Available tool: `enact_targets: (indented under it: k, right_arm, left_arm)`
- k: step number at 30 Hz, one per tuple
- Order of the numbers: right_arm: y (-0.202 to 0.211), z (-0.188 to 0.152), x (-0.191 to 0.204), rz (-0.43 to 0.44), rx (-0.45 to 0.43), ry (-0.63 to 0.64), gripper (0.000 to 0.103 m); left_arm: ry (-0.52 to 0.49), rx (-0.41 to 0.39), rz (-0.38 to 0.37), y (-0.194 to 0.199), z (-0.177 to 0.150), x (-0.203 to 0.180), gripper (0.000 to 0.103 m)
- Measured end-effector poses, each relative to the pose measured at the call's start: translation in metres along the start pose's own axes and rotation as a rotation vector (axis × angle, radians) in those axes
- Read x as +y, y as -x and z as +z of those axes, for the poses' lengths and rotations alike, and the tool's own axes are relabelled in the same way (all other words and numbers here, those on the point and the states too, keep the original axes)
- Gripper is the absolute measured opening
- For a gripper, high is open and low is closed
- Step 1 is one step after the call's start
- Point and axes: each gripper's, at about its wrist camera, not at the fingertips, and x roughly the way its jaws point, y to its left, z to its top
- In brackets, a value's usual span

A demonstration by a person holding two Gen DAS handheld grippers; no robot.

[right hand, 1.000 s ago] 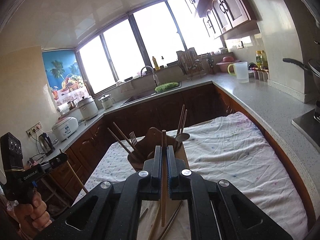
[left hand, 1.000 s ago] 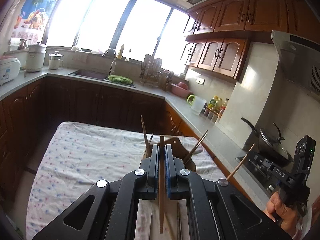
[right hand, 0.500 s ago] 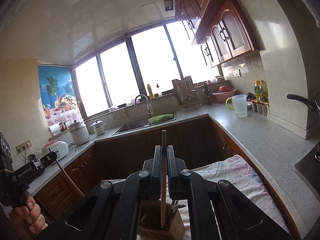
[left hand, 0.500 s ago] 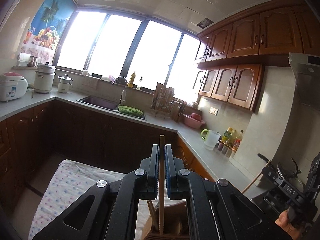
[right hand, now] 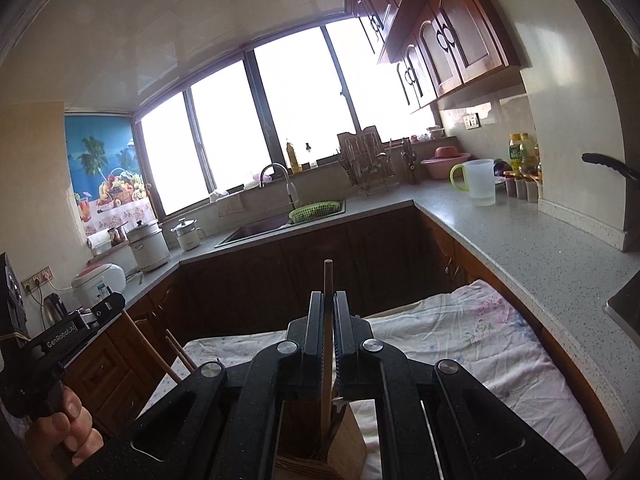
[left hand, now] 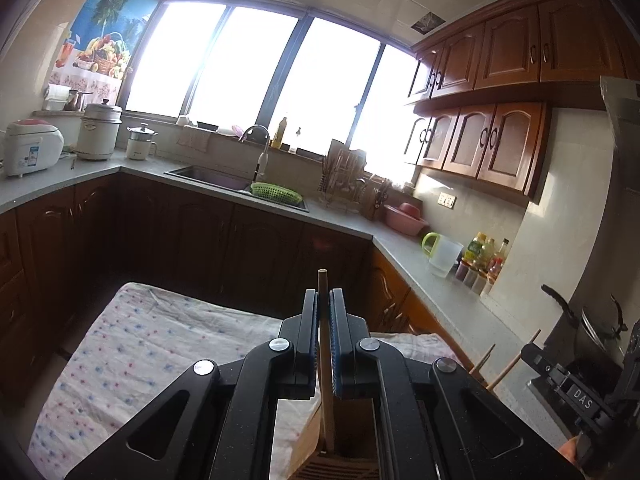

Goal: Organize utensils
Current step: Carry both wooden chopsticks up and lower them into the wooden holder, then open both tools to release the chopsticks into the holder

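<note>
Both grippers carry one chopstick each, fingers fully closed on the shaft. Left gripper (left hand: 323,300) clamps its chopstick (left hand: 325,360) upright; lower end hangs inside the wooden holder (left hand: 344,456). Right gripper (right hand: 329,304) does the same with its chopstick (right hand: 328,344), its tip down in the holder's (right hand: 344,440) open top.

What changed over the last second: we had both grippers well back from the holder, with the whole holder and its utensils visible ahead on the table near its far end. Half a second ago the holder had slid under the fingers in both views. Now we sit right over it, slightly lower, and the chopstick ends have gone from above the rim to below it. Fingers have not opened at all through this.

In the left view, the other gripper (left hand: 576,392) shows at the right edge with two sticks (left hand: 512,364) poking up beside it; in the right view, the left one (right hand: 60,336) and a hand (right hand: 60,428) show at the left edge.

Meaning for the task: transport looks done, and we judge both chopsticks are lined up for release into the holder. Which compartment each one is in, we cannot tell. The floral cloth (left hand: 132,360) on the table shows no loose utensils in view.
</note>
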Motion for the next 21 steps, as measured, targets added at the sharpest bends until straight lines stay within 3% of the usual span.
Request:
enact_targets:
  k: [8,21]
  right_arm:
    - [-0.016,-0.026,-0.008,-0.018,0.076,-0.007,0.004]
    - [-0.016,-0.027,-0.012,-0.02,0.085,-0.025,0.004]
  left_arm:
    - [0.001,0.091,-0.014,-0.012,-0.009,0.015,0.005]
    - [-0.007,0.091,-0.012,-0.011,-0.006,0.016,0.005]
